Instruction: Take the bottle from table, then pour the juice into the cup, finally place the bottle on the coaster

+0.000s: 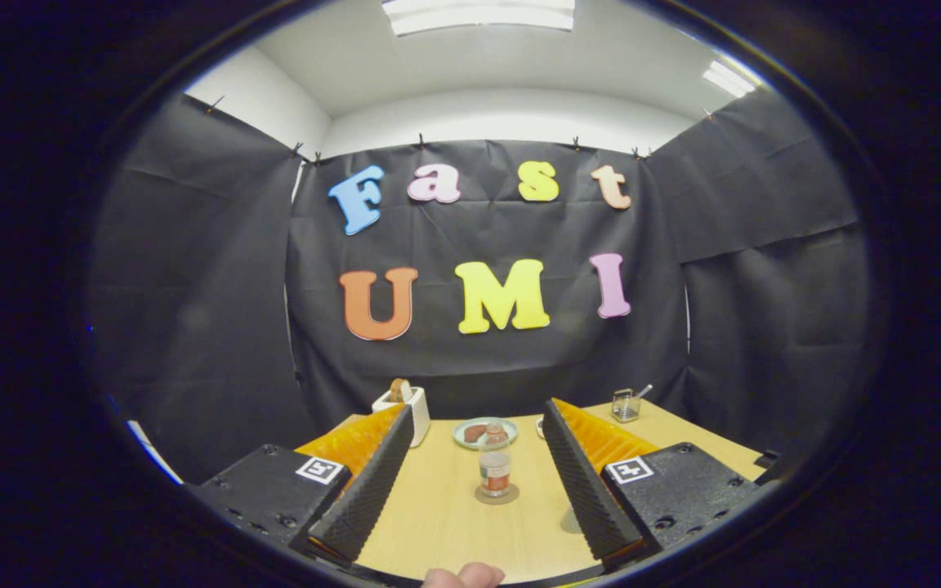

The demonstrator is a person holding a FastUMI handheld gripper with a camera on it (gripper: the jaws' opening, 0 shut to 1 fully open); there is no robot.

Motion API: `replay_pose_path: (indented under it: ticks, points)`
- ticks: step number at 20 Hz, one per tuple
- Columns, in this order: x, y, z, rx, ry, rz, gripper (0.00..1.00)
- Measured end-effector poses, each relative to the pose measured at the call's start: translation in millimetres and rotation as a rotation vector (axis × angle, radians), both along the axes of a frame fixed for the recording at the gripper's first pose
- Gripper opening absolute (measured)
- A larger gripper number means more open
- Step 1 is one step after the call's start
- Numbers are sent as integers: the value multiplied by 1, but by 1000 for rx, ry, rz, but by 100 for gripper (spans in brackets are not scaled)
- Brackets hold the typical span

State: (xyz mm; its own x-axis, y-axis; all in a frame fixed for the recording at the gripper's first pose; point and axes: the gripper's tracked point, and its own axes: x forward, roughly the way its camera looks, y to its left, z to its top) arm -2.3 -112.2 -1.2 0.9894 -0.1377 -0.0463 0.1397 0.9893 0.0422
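Note:
A small clear bottle (495, 461) with orange-red juice low in it stands upright on a round brown coaster (497, 495) on the wooden table (438, 514). It lies ahead, midway between my two fingers, and touches neither. My gripper (477, 410) is open wide with nothing held. A clear glass cup (623, 405) with a thin stick in it stands at the table's far right, beyond the right finger.
A pale green plate (483, 433) with brown food pieces sits just behind the bottle. A white box-like holder (409, 412) with a brown item on top stands at the far left. A person's fingertip (462, 576) shows at the near table edge.

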Motion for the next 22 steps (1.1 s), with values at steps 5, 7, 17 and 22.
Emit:
replay_pose_path:
  ticks: [5, 7, 17, 22]
  points:
    - [-25, 1, 3, 11, -30, -34, 100]
    - [-30, 4, 4, 24, -45, -29, 100]
    - [-22, -1, -2, 3, -13, -11, 100]
    - [-14, 10, 4, -2, -32, 36, 100]
